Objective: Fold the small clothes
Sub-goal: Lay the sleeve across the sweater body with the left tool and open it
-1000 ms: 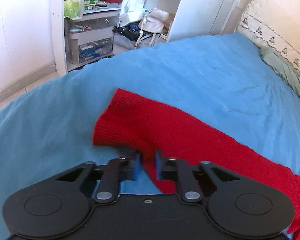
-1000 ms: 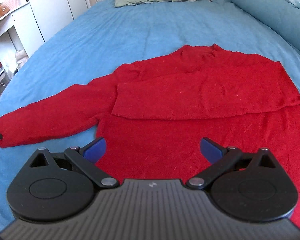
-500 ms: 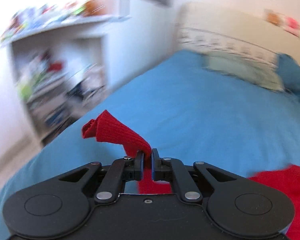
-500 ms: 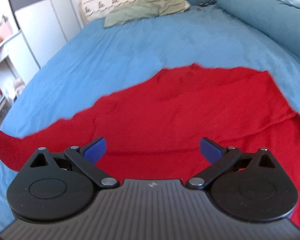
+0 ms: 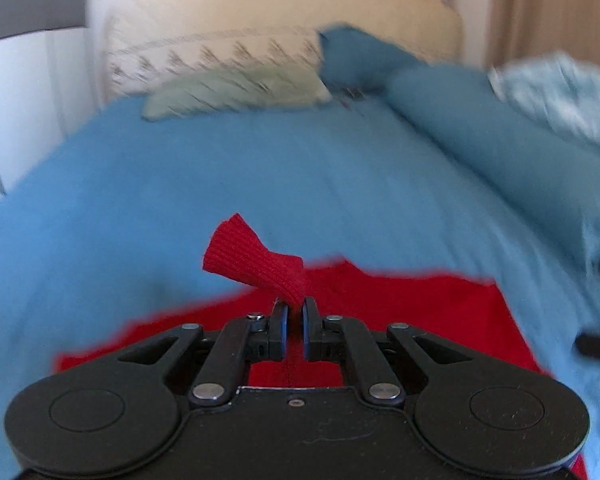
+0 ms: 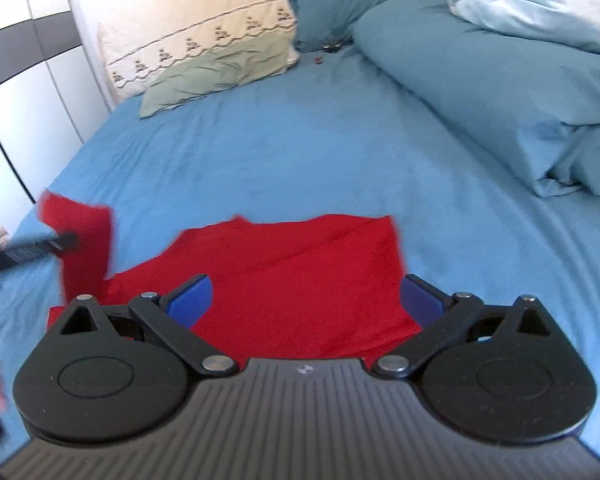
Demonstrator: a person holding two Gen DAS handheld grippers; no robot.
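- Bed (image 6: 284, 148): one, under a blue sheet. It carries the whole work area, and the garment lies on the near part of it, directly ahead of and below both of your grippers.
- Rolled duvet (image 6: 480, 64): one, along the right side of the bed, well apart from the garment. Pillows (image 6: 216, 68): at least two at the far end, also well clear.
- Red sweater (image 6: 284, 280): one. Its body lies flat on the sheet, long axis running left to right across the right wrist view, with one sleeve appearing already laid across it as a fold.
- Sleeve (image 6: 80, 236): one, lifted off the sheet at the left edge of the body. From the left wrist view, the body (image 5: 400, 300) lies just ahead and to the right of the gripped cuff (image 5: 256, 264), so the coming move, as judged, is across to the right, over the body.
- Left gripper (image 5: 294, 308): one; its jaws are pinched nearly closed on the ribbed cuff, which sticks up past the pads. This is the gripper nearer the sleeve.
- Right gripper (image 6: 304, 300): one; its jaws stand wide apart above the sweater body with nothing between the pads.
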